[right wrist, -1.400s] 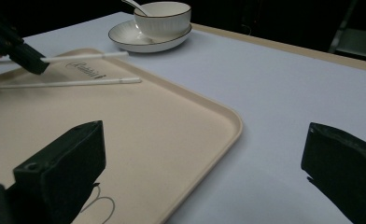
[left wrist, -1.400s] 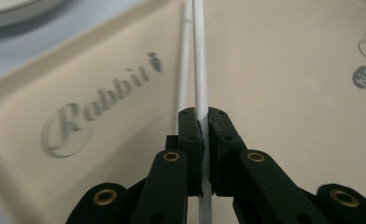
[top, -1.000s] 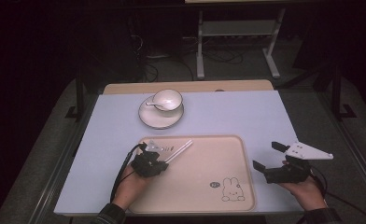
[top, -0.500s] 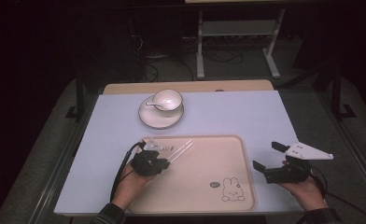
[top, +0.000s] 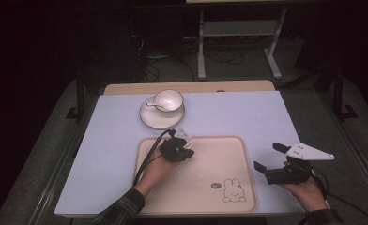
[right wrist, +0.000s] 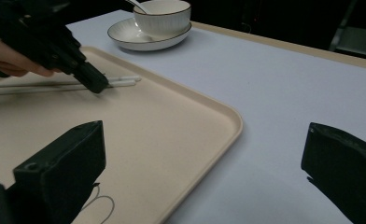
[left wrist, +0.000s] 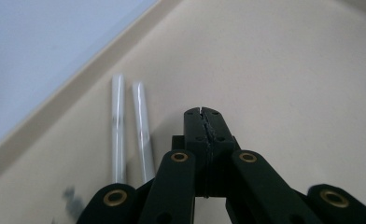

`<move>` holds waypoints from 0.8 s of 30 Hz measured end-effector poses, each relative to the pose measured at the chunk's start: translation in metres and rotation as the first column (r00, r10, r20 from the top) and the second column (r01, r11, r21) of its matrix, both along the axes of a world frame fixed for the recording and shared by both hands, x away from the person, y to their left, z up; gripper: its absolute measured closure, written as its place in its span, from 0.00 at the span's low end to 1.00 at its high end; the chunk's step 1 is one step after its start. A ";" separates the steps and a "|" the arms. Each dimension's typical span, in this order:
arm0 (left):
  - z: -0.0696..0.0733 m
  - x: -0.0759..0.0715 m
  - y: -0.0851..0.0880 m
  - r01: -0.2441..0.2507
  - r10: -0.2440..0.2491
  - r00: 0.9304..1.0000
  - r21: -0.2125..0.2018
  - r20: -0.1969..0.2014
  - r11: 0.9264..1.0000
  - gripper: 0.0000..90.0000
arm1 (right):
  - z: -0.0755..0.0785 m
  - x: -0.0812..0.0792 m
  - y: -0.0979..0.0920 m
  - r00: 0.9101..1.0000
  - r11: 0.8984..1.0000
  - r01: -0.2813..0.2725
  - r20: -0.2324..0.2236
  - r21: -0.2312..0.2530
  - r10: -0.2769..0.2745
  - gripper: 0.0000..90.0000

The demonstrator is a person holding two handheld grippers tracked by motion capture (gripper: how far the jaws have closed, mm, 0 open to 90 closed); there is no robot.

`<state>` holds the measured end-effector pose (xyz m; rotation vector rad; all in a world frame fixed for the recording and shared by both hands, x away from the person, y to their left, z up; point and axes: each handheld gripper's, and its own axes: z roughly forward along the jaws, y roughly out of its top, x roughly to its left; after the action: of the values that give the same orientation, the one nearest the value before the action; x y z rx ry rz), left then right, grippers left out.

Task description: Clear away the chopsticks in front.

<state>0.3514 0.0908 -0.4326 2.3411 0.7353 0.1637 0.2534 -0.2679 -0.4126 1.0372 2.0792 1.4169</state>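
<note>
Left gripper (top: 184,149) sits over the upper left part of the beige tray (top: 229,159), centre-left of the high view, jaws pressed fully together with nothing between them. In the left gripper view the closed tips (left wrist: 203,116) hang above bare tray surface, with two white chopsticks (left wrist: 130,128) lying side by side just to their left, running up toward the tray's rim; the tips are beside the sticks, not on them. From the right gripper view the left gripper (right wrist: 95,83) points down at the chopsticks (right wrist: 120,81) in the upper left of frame; whether it touches them, cannot tell. Right gripper (top: 269,158) is held at the lower right of the high view, just off the tray's right edge over the pale worktop (top: 248,112), jaws spread wide and empty. Saucer (top: 147,117) with cup (top: 168,100) and spoon (top: 150,105) stands above the tray, upper centre, apart from both grippers. A rabbit drawing (top: 232,190) marks the tray's lower right corner.
</note>
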 end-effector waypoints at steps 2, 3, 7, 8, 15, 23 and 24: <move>-0.003 0.006 -0.006 0.002 -0.002 1.000 0.012 0.008 1.000 0.99 | 0.000 0.000 -0.001 1.000 1.000 0.001 0.000 0.002 -0.001 0.00; -0.004 0.010 -0.007 0.003 -0.003 1.000 0.017 0.012 1.000 0.99 | 0.000 0.000 -0.001 1.000 1.000 0.002 0.001 0.002 -0.002 0.00; -0.006 0.020 -0.006 -0.023 0.023 1.000 0.013 0.021 1.000 0.99 | -0.001 0.000 -0.001 1.000 1.000 0.001 0.000 0.003 -0.001 0.00; -0.006 0.022 -0.004 -0.031 0.030 0.999 0.014 0.025 0.999 0.99 | -0.001 0.000 -0.001 1.000 1.000 0.000 -0.002 0.001 0.000 0.00; -0.006 0.028 0.013 -0.075 0.074 0.997 0.015 0.022 0.997 1.00 | -0.001 0.000 0.000 1.000 1.000 -0.001 0.000 0.002 0.001 0.00; -0.005 0.027 0.032 -0.113 0.113 0.994 0.013 0.010 0.994 1.00 | 0.000 0.000 0.000 1.000 1.000 0.000 -0.001 0.004 0.000 0.00; -0.005 0.026 0.035 -0.115 0.115 0.993 0.015 0.010 0.993 0.99 | 0.000 0.000 0.000 1.000 1.000 0.000 -0.001 0.004 0.000 0.00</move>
<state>0.3775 0.1260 -0.4376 2.3121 0.8672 0.2314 0.2535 -0.2683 -0.4129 1.0394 2.0779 1.4216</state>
